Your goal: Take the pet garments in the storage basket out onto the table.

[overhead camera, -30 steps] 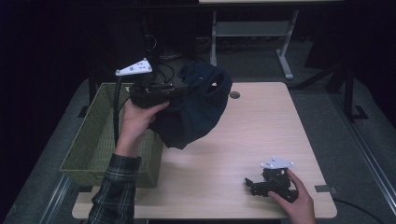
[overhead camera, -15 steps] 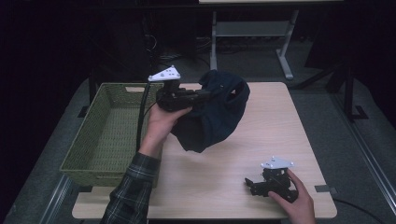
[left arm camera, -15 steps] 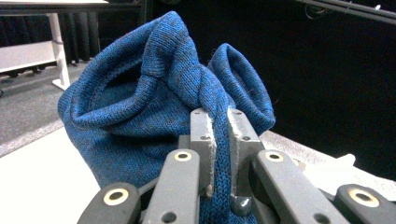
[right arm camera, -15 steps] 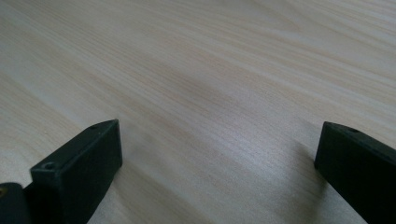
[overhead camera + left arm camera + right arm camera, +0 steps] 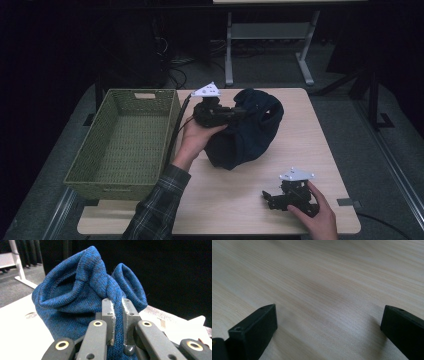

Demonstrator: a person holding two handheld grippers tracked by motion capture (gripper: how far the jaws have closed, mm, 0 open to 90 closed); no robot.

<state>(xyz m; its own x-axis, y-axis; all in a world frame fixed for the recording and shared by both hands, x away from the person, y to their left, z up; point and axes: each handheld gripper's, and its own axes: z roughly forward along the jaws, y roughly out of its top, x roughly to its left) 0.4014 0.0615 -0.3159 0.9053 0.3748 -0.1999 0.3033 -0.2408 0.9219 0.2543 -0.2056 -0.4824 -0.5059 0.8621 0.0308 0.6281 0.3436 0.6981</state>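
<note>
Garment (image 5: 250,130), blue knit, clamped in left gripper (image 5: 227,114), has moved from above basket (image 5: 90,165) toward tabletop's centre, suggesting unloading; right gripper (image 5: 272,199) rests wide-open near front edge.

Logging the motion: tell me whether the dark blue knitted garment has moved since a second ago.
Yes. The dark blue knitted garment, clamped in the left hand-held gripper, moved rightward, away from the green woven basket.
</note>
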